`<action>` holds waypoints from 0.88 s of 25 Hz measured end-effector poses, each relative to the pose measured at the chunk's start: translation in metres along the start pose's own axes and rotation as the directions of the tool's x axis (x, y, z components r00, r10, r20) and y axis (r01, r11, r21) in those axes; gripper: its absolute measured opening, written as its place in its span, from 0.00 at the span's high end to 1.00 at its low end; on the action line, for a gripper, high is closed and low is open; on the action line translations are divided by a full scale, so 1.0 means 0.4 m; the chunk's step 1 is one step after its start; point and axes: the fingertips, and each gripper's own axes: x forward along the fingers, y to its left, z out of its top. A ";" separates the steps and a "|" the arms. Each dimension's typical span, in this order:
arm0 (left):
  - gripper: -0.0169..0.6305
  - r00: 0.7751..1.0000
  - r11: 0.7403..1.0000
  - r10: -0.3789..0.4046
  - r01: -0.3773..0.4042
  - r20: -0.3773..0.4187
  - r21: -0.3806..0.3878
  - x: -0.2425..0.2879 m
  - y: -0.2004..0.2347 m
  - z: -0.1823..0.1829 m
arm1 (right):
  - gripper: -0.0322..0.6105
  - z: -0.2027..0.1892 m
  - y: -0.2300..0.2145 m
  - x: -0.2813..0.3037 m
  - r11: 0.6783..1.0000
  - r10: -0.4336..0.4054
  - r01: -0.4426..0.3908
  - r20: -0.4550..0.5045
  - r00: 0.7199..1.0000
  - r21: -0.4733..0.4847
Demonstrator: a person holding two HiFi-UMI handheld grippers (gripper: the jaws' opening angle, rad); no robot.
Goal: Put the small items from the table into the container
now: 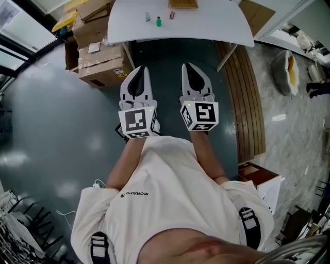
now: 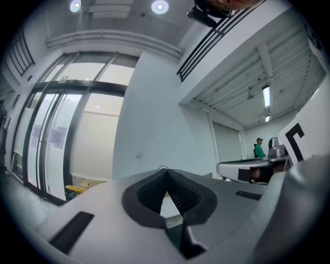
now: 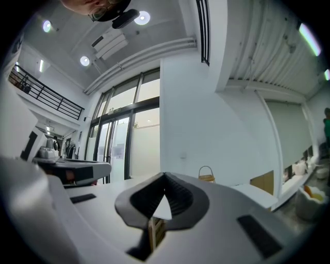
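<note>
The white table (image 1: 206,26) stands ahead at the top of the head view. On it lie a small pale item (image 1: 147,17), a green item (image 1: 159,21) and a red item (image 1: 172,15). A wooden container (image 1: 183,3) sits at the table's far edge; in the right gripper view it shows as a small basket with a handle (image 3: 206,174). My left gripper (image 1: 140,68) and right gripper (image 1: 188,66) are held side by side, level, short of the table's near edge. Both are shut, tips touching, with nothing between them (image 2: 166,172) (image 3: 165,177).
Cardboard boxes (image 1: 100,56) are stacked left of the table. A slatted wooden bench (image 1: 247,103) runs along the right. A white leg (image 1: 227,56) props the table at the right. A person in green (image 2: 259,148) stands far off in the left gripper view.
</note>
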 end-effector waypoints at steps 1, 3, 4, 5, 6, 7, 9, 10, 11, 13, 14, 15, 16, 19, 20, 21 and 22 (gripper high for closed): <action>0.97 1.000 1.000 -0.003 0.003 0.000 -0.001 0.031 0.023 -0.006 | 0.93 -0.003 0.001 0.037 1.000 0.000 0.000 0.001 1.000 -0.005; 0.97 1.000 1.000 -0.009 0.009 -0.001 -0.006 0.100 0.070 -0.013 | 0.93 -0.001 0.001 0.115 1.000 0.001 -0.001 0.005 1.000 -0.013; 0.97 1.000 1.000 -0.013 0.013 0.000 -0.005 0.134 0.091 -0.011 | 0.93 0.005 -0.003 0.155 1.000 -0.002 0.003 0.009 1.000 -0.017; 0.97 1.000 1.000 -0.020 0.020 0.004 -0.003 0.168 0.110 -0.006 | 0.93 0.012 -0.009 0.193 1.000 -0.009 0.009 0.013 1.000 -0.020; 0.97 1.000 1.000 -0.028 0.028 0.006 0.000 0.202 0.128 0.000 | 0.93 0.020 -0.016 0.230 1.000 -0.018 0.018 0.017 1.000 -0.022; 0.97 0.999 0.999 -0.037 0.037 0.007 0.003 0.234 0.146 0.005 | 0.93 0.025 -0.021 0.266 0.999 -0.027 0.027 0.018 0.999 -0.024; 0.97 0.998 0.998 -0.055 0.055 0.004 0.013 0.298 0.183 0.010 | 0.93 0.031 -0.030 0.338 0.999 -0.045 0.045 0.014 0.999 -0.026; 0.97 0.998 0.998 -0.065 0.065 0.000 0.021 0.329 0.201 0.010 | 0.93 0.031 -0.036 0.373 0.998 -0.054 0.055 0.009 0.998 -0.024; 0.97 0.997 0.997 -0.074 0.075 -0.005 0.028 0.361 0.217 0.008 | 0.93 0.029 -0.042 0.409 0.998 -0.064 0.064 0.004 0.998 -0.021; 0.97 0.996 0.995 -0.092 0.092 -0.013 0.031 0.422 0.250 0.001 | 0.93 0.021 -0.054 0.477 0.997 -0.079 0.079 -0.007 0.997 -0.017; 0.97 0.995 0.995 -0.098 0.099 -0.015 0.031 0.449 0.268 -0.003 | 0.93 0.018 -0.057 0.507 0.996 -0.086 0.086 -0.009 0.996 -0.018; 0.97 0.994 0.994 -0.105 0.105 -0.016 0.031 0.473 0.283 -0.008 | 0.93 0.016 -0.059 0.535 0.996 -0.093 0.092 -0.008 0.996 -0.019; 0.97 0.994 0.993 -0.112 0.113 -0.017 0.031 0.495 0.296 -0.013 | 0.93 0.014 -0.061 0.560 0.995 -0.100 0.100 -0.006 0.995 -0.021; 0.97 0.989 0.989 -0.144 0.145 -0.026 0.027 0.558 0.315 -0.026 | 0.93 0.008 -0.073 0.627 0.992 -0.122 0.121 -0.009 0.993 -0.024; 0.97 0.988 0.988 -0.155 0.155 -0.029 0.025 0.578 0.320 -0.030 | 0.93 0.006 -0.077 0.647 0.992 -0.128 0.128 -0.012 0.992 -0.024; 0.97 0.986 0.986 -0.163 0.164 -0.032 0.023 0.598 0.326 -0.034 | 0.93 0.005 -0.080 0.667 0.991 -0.133 0.133 -0.015 0.991 -0.025; 0.97 0.985 0.985 -0.169 0.170 -0.034 0.021 0.616 0.333 -0.039 | 0.93 0.002 -0.082 0.684 0.990 -0.136 0.136 -0.017 0.991 -0.026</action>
